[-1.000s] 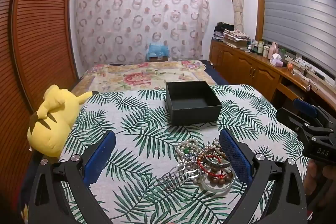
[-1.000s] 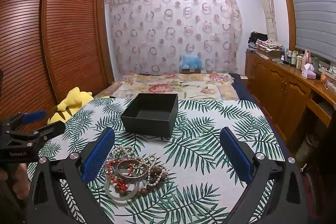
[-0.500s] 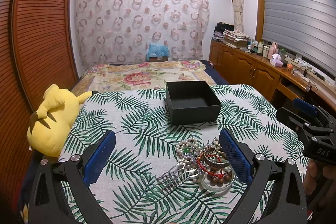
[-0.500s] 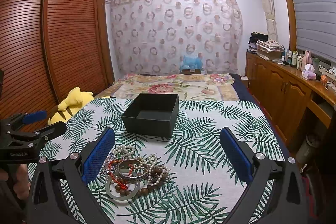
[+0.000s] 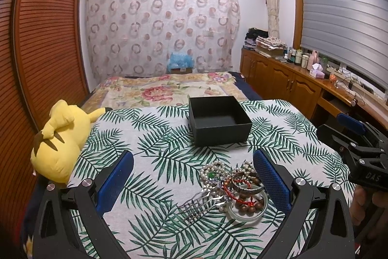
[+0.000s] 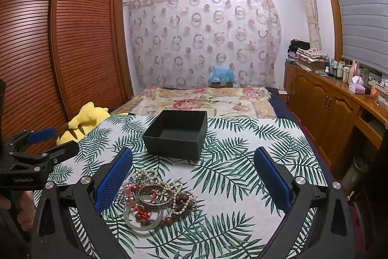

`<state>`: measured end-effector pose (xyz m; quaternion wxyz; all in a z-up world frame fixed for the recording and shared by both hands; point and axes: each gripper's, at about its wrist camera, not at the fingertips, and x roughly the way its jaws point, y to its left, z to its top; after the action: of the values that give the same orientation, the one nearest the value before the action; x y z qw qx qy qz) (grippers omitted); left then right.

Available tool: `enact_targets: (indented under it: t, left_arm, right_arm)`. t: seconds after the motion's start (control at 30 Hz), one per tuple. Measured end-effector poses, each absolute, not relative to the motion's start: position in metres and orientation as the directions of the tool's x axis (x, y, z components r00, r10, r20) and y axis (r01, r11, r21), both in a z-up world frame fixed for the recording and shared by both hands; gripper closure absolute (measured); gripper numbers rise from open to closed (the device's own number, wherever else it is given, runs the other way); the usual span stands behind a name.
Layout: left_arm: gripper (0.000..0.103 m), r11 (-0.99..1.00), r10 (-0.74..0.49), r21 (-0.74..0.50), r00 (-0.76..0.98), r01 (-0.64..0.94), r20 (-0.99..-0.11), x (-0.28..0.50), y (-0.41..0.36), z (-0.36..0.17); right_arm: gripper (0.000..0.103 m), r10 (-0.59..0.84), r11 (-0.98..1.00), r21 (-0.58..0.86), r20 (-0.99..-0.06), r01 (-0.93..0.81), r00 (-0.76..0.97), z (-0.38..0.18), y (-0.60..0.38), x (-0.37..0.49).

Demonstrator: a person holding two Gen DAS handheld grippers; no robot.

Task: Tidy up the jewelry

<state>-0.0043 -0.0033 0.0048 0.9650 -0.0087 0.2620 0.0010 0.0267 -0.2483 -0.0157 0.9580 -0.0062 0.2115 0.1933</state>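
Jewelry (image 5: 231,188) lies in one tangled heap on the leaf-print worktop (image 5: 155,137), a little in front of the open black box (image 5: 219,120), which looks empty as far as its floor shows. The pieces will likely handle very differently. The pearl strands (image 6: 145,174) and wooden bead bracelet (image 6: 181,200) are limp and light and would probably drag neighbours along if lifted by one loop. The pale bangle (image 6: 143,220) and the patterned metal bangle (image 6: 155,198) are stiff, smooth and likely slippery; a pinch across the rim seems safest. The hair comb (image 5: 198,204) is rigid, with thin teeth that may snag the red cord (image 5: 238,196).

Left gripper (image 5: 192,182) and right gripper (image 6: 192,182) both hover above the worktop with jaws spread wide, holding nothing. How the strands interlock under the bangles cannot be made out, and each gripper's handle is cut off by the frame edge.
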Motion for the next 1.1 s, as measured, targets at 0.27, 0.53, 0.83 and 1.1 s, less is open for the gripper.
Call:
enact_targets:
  t: [0.27,0.53,0.83,1.1]
  left_arm:
    - [0.008,1.0,-0.002,-0.016,0.862,-0.008,-0.506,-0.0045,-0.0037,0.0051]
    - [0.008,1.0,-0.003,-0.016,0.862,-0.006,-0.507,-0.0061,-0.0056,0.0058]
    - [0.008,1.0,-0.003,-0.015,0.86,-0.006,-0.51,-0.0061,-0.0061,0.0053]
    - [0.008,1.0,-0.003,-0.018,0.854,-0.008,-0.521,-0.0021,-0.0009,-0.0001]
  right_arm:
    - [0.002,0.369,0.925,0.071,-0.405,-0.373,0.836,-0.0136,-0.2495,0.0294]
    - [0.002,0.37,0.925,0.072,-0.405,-0.374,0.836,-0.0148,-0.2495,0.0295]
    - [0.002,0.374,0.923,0.072,-0.405,-0.378,0.835,-0.0149,-0.2493,0.0295]
    - [0.002,0.379,0.92,0.073,-0.406,-0.384,0.831,-0.011,-0.2471,0.0277]
